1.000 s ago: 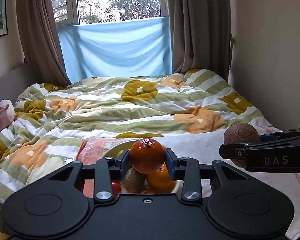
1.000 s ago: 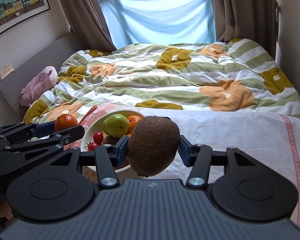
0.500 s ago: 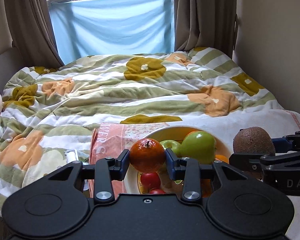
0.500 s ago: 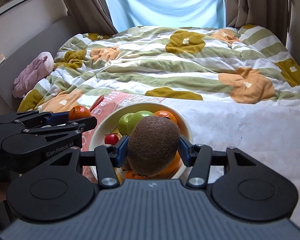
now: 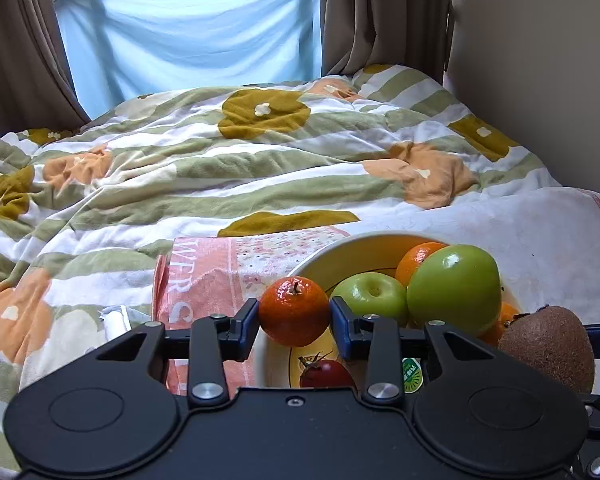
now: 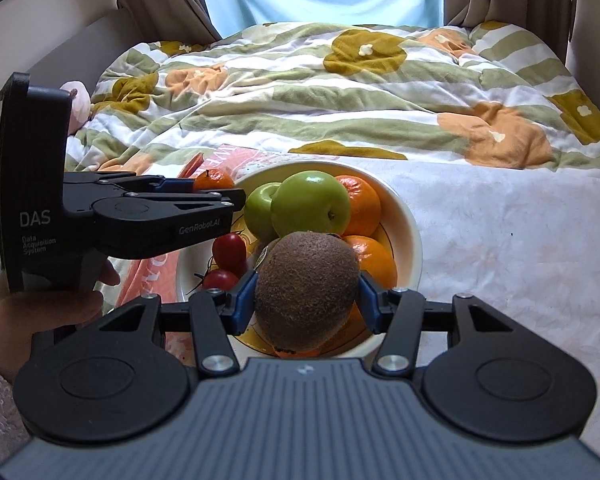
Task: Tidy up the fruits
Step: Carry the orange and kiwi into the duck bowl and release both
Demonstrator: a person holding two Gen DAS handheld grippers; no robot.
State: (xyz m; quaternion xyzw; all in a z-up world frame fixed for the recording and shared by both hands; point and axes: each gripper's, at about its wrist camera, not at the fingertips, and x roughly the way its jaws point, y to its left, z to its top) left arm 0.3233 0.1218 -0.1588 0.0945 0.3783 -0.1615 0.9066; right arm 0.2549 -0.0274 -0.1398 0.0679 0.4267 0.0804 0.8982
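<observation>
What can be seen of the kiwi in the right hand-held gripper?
The kiwi is a brown, fuzzy oval, whole and unpeeled. The right hand-held gripper clamps it, a blue pad pressing each side. It hangs over the near part of the cream bowl, in front of the green apples. Whether it touches the fruit beneath is hidden.

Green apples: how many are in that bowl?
2. The larger green apple sits on top in the middle of the bowl; the smaller green apple is against its left side. Others could be hidden underneath.
</observation>
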